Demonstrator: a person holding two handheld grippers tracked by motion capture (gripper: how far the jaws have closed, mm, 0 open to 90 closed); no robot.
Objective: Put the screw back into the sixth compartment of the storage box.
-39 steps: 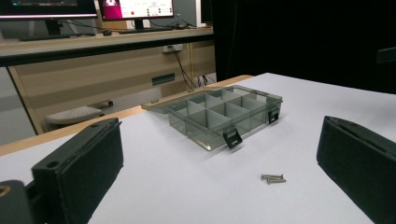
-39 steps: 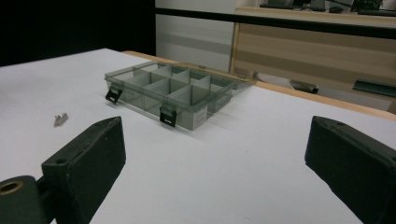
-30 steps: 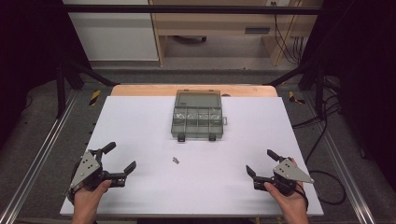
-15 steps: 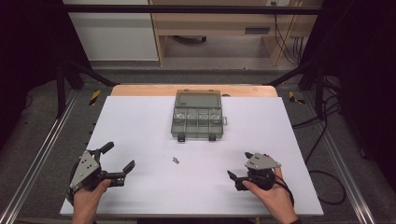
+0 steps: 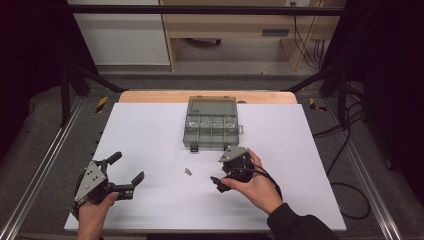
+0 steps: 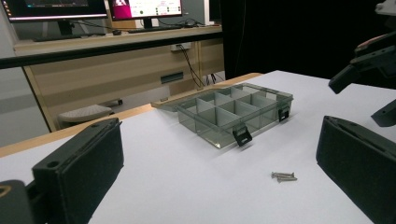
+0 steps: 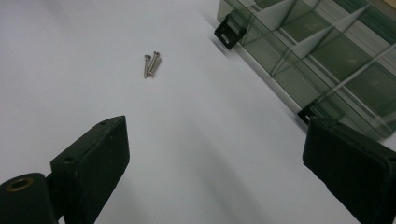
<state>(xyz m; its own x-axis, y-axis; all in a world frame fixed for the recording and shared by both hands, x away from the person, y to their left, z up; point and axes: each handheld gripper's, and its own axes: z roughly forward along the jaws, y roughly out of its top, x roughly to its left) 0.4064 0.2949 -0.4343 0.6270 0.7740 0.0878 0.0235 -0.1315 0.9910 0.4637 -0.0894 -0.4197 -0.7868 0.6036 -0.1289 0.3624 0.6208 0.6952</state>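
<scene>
I'm seeing even overhead light brightening the white table (image 5: pixel 150 130) at the frame's centre, while the edges are falling into darkness. In the right gripper view, the compartment box (image 7: pixel 327 51) at upper right is smearing with motion blur; shadows are staying soft.

Smoky grey clear plastic compartment box (image 5: pixel 211 123) with black latches, silver metal screws (image 5: pixel 188 172), plain white tabletop (image 5: pixel 145 135), black jaw pads.

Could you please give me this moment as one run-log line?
right tool: open, empty, near screws | left tool: open, empty | screws: two, loose on table | compartment box: lid closed
</scene>
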